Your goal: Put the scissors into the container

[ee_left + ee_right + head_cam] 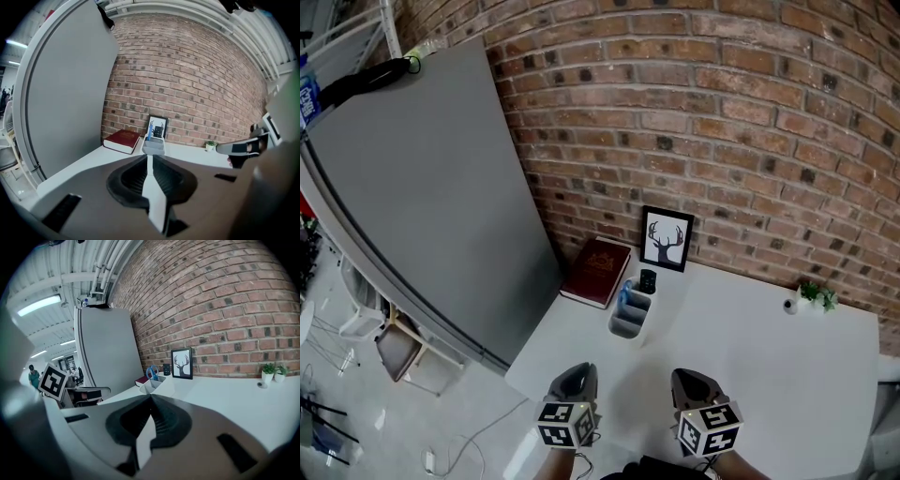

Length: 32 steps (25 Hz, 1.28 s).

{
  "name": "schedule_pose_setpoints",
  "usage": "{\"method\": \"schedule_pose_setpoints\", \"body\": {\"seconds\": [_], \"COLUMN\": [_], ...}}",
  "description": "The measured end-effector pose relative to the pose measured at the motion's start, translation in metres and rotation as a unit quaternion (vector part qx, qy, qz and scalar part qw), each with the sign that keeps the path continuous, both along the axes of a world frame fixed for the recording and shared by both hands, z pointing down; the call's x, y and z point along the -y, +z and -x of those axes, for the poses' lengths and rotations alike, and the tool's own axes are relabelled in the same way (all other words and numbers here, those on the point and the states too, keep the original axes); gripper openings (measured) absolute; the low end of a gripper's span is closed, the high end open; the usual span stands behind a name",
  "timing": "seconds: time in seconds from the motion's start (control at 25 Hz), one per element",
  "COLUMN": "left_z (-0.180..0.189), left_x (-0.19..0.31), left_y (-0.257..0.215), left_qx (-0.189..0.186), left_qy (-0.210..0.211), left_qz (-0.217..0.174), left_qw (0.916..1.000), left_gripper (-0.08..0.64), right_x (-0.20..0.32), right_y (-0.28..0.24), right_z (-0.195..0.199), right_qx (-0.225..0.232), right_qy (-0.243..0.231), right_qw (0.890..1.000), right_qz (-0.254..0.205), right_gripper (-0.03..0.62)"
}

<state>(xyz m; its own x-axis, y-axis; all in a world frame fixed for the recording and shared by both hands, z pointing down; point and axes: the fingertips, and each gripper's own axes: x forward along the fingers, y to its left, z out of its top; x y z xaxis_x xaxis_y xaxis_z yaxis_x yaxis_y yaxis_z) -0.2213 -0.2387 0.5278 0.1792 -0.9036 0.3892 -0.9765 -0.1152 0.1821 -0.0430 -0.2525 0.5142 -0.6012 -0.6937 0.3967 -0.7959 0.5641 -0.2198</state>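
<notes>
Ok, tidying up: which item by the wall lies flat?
The dark red book, left of the deer picture; that picture and the little plant stand upright.

We take this for an open-plan office in a loft-style building. A bare red brick wall (pixel 722 112) fills twelve o'clock behind a plain white desk (pixel 750 347), with a tall grey partition panel (pixel 412 187) at ten o'clock. On the desk stand a black-framed deer print (pixel 667 239), a dark red hardback book (pixel 598 272), a grey plastic desk organiser (pixel 630 314) and, at two o'clock, a small green potted plant (pixel 814 294). Overhead run exposed white ceiling pipes (pixel 105 268) and a long strip light (pixel 40 304).
</notes>
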Motion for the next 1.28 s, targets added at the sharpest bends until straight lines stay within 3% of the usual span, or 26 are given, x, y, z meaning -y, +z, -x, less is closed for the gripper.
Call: {"method": "schedule_pose_setpoints", "body": {"seconds": [1.28], "left_z": [0.006], "left_x": [-0.022], "left_y": [-0.004], "left_qx": [0.002], "left_qy": [-0.021], "left_qz": [-0.001], "left_qw": [0.9998], "left_gripper": [0.038], "right_x": [-0.005], "right_y": [-0.004], "right_z": [0.007], "right_qx": [0.008], "right_qy": [-0.015], "right_qw": [1.0], "right_qz": [-0.004], "right_gripper": [0.0]}}
